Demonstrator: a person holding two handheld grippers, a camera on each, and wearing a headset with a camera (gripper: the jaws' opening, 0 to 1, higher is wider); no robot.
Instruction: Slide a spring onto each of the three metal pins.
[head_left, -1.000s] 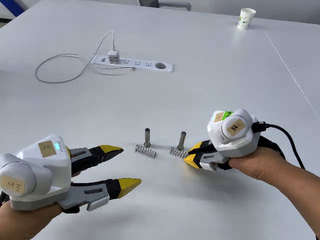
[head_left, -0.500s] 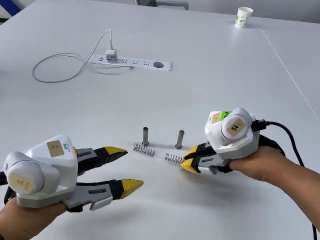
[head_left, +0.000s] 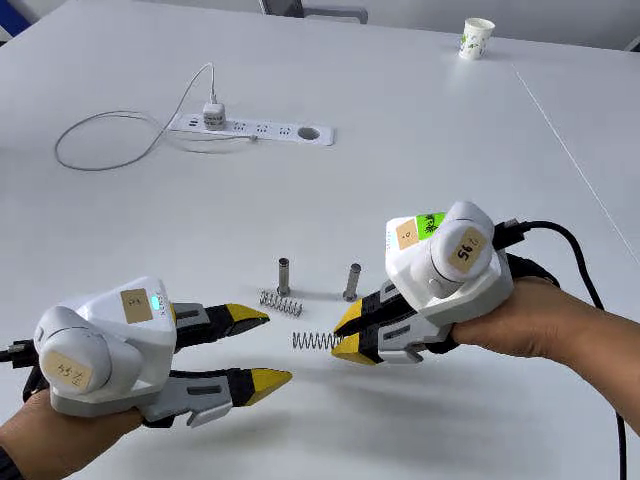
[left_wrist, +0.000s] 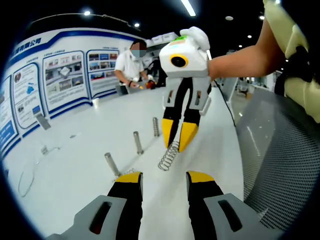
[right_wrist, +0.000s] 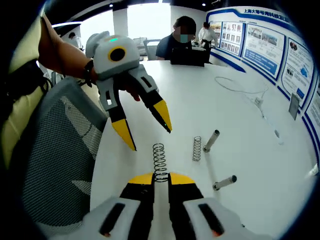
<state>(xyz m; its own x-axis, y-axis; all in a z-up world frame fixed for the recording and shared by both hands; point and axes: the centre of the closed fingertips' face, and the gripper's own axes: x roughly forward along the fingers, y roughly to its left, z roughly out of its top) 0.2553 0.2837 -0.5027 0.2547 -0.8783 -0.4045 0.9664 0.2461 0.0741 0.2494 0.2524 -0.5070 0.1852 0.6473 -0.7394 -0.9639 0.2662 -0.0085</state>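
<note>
You'd pulled the spring (head_left: 316, 341) away from the R pin (head_left: 352, 281), toward yourself; R claw (head_left: 347, 335) was pinched tight on its end. L claw (head_left: 272, 347) gaped wide, empty, nearer you, left of that pin. 2nd spring (head_left: 280, 302) lay left of it.

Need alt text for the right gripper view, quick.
The right claw is shut on one end of a spring, pointing toward the open left claw. A second spring lies beside one of two bare pins on the table.
</note>
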